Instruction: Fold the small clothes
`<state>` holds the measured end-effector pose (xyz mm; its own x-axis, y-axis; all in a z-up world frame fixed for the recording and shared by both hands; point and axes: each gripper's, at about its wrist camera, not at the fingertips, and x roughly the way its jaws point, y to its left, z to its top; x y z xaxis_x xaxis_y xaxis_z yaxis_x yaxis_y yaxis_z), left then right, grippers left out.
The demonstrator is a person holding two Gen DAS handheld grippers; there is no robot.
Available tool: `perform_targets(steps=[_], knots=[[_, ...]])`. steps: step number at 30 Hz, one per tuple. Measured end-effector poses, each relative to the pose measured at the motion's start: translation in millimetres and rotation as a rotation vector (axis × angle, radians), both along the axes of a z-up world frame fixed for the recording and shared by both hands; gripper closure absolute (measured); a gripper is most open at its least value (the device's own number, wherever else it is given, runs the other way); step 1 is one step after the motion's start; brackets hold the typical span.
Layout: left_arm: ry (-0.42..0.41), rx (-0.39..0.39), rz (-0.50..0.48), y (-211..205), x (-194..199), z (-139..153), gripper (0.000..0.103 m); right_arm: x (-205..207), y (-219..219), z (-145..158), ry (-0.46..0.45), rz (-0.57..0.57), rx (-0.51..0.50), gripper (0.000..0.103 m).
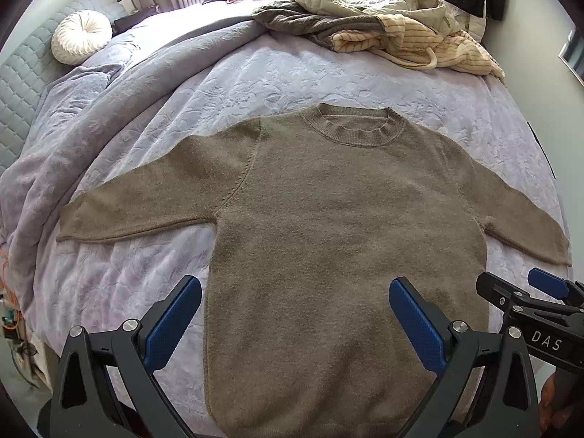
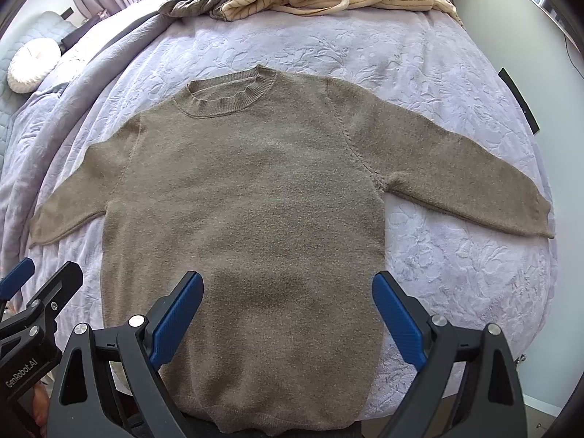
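Observation:
An olive-brown knit sweater [image 1: 321, 219] lies flat on the bed, face up, collar away from me, both sleeves spread out to the sides. It also shows in the right wrist view [image 2: 248, 200]. My left gripper [image 1: 295, 292] is open and empty, hovering above the sweater's lower left part. My right gripper [image 2: 288, 284] is open and empty above the lower right part near the hem. The right gripper also shows at the right edge of the left wrist view [image 1: 518, 292], and the left gripper at the left edge of the right wrist view [image 2: 43, 277].
The bed has a lavender embossed bedspread [image 1: 255, 76]. A pile of other clothes [image 1: 383, 25] lies at its far side. A rumpled blanket [image 1: 65, 138] and a round white cushion [image 1: 81, 36] are at the left. The bed's right edge [image 2: 547, 255] is near the right sleeve.

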<state>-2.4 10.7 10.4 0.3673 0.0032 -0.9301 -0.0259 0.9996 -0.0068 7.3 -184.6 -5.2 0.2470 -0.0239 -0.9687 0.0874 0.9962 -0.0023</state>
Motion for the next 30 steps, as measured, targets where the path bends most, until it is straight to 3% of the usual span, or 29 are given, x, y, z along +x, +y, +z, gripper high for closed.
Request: perform_targets(steps=[30], knots=[[0.018, -0.005, 0.002, 2.4, -0.7, -4.4, 0.000, -1.7, -3.5, -3.1, 0.010, -0.019, -0.010, 0.008]])
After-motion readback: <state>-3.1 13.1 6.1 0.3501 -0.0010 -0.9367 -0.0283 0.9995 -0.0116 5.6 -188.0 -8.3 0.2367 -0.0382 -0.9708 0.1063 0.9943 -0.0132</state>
